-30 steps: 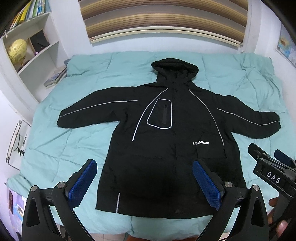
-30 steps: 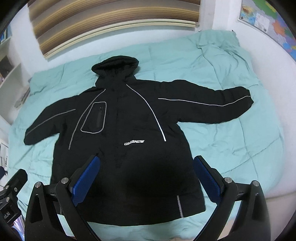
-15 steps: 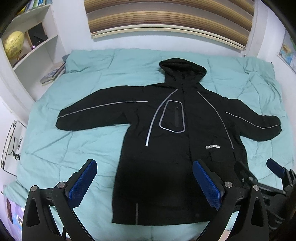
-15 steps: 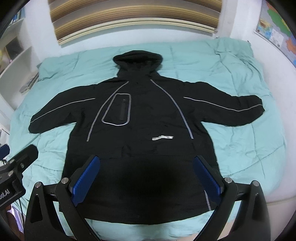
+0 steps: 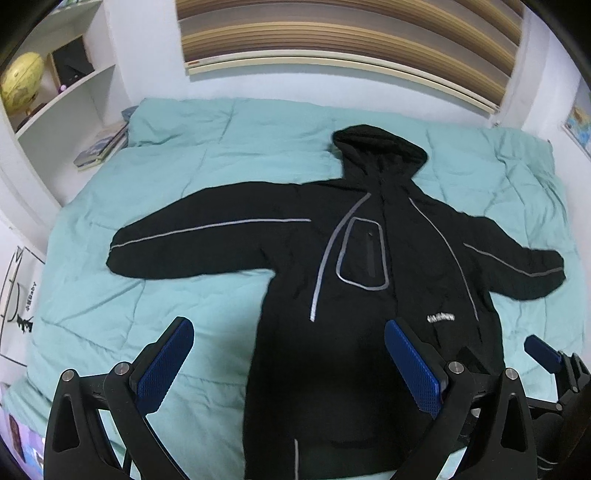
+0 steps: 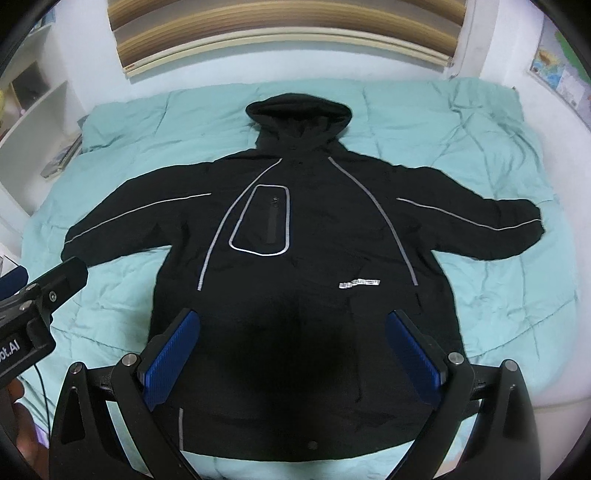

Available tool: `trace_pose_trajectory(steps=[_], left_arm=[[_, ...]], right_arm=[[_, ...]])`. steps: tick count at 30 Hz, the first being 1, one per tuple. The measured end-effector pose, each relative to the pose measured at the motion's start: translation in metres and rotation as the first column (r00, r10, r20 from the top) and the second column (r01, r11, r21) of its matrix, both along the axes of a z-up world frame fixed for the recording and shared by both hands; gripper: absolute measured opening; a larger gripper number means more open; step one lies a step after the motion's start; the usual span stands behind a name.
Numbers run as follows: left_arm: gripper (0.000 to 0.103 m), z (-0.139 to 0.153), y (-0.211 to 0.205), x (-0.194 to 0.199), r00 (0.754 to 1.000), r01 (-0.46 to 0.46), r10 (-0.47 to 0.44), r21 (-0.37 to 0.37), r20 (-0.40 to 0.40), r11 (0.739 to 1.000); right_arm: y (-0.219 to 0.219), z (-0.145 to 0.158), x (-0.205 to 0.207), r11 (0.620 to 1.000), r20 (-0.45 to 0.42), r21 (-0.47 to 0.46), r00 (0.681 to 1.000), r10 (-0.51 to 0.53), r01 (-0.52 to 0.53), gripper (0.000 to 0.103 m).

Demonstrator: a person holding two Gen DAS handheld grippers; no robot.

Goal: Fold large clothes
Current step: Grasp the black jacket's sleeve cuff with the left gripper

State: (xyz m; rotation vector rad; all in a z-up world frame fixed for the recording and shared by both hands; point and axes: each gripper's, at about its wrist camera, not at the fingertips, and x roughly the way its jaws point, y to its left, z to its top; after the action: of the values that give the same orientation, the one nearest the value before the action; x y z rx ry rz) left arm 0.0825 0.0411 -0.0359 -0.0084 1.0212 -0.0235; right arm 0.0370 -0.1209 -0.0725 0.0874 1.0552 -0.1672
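A black hooded jacket (image 6: 303, 258) lies spread flat, front up, on a bed with a teal quilt (image 6: 498, 302) — hood toward the far wall, hem at the near edge, both sleeves stretched out to left and right. Grey reflective piping runs along each sleeve and down the chest, framing a zipped chest pocket (image 6: 264, 221); a small white logo (image 6: 360, 283) sits on the right side of the front.

The left tool (image 5: 288, 365) hovers above the near left part of the bed with its blue-padded fingers (image 5: 164, 363) wide apart and nothing between them; one finger is over bare quilt, the other over the jacket's lower body. The right tool (image 6: 291, 354) hangs over the jacket's hem area, likewise spread wide and empty — neither touches the fabric.

At far left stands a white shelf (image 5: 59, 110) holding a yellow globe (image 5: 22, 83), with books (image 5: 99, 147) stacked on its lowest level beside the bed. A striped blind (image 6: 288, 29) covers the far wall, and a map (image 6: 561, 70) hangs at the right.
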Motion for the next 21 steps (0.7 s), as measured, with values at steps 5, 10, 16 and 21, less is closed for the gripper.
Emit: trace_pose_trajectory(steps=[5,10,16,21], left_arm=[[0.103,-0.023,0.042,0.031,0.996,-0.09,0.09,-0.021,-0.014,0.996],[0.103,-0.062,0.113,0.061,0.974,-0.225,0.225,-0.064,-0.012,0.972],[0.103,-0.119,0.236,0.082,0.903,-0.416,0.43,-0.235,0.009,0.878],[0.103,-0.164,0.331,0.1,0.821,-0.543,0.571,-0.329,-0.014,0.773]], right_arm=[[0.015,-0.006,0.033,0.999,-0.012,-0.021,0.999,0.033,-0.033,0.101],[0.038,-0.031,0.069,0.995,-0.075,-0.017,0.992,0.098,-0.099,0.101],[0.071,-0.069,0.113,0.981,-0.144,-0.027,0.972,0.186,-0.192,0.101],[0.093,-0.095,0.144,0.971,-0.191,-0.02,0.955,0.229,-0.237,0.101]])
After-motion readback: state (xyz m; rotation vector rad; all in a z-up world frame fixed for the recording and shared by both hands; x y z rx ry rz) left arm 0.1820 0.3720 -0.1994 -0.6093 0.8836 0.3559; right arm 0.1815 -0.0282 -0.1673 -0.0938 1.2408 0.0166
